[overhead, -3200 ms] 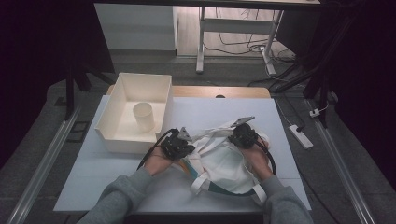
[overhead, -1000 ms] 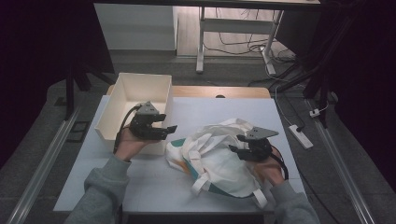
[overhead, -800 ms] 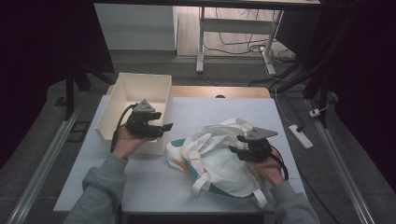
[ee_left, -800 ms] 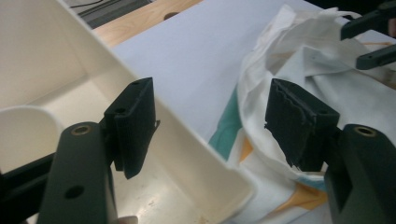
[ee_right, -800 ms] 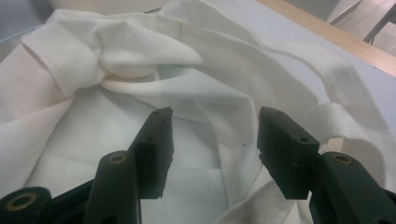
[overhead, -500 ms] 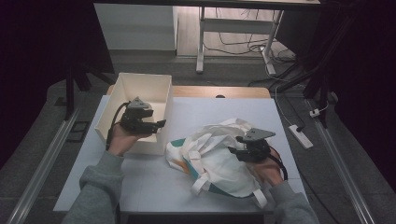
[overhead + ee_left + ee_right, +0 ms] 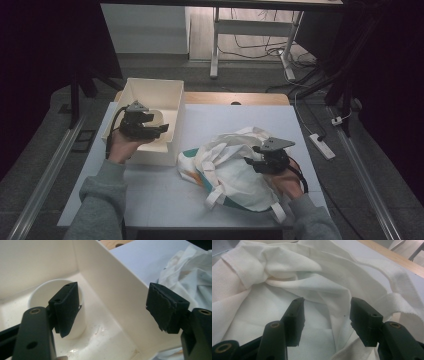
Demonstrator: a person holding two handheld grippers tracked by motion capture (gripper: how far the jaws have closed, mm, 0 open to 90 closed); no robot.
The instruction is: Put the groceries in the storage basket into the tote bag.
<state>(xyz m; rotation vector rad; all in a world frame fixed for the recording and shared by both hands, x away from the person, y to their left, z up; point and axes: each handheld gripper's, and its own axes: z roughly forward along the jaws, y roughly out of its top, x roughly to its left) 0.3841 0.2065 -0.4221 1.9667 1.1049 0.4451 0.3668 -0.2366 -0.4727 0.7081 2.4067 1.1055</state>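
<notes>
Where jaws straddle box wall (image 7: 120, 290), cup (image 7: 40, 297) leftward

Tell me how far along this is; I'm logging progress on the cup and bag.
Done: the tote bag lies on the table with the right gripper at its mouth, jaws apart inside the cloth. In hand: the left gripper is over the white box, its jaws just opened, nothing between them, beside the cup. Left: the cup is ungrasped and not in the bag.

Three cameras on your table

High view looks down from above you; your gripper views sit close, left facing the box (image 7: 120, 290), right the bag (image 7: 287, 272).
</notes>
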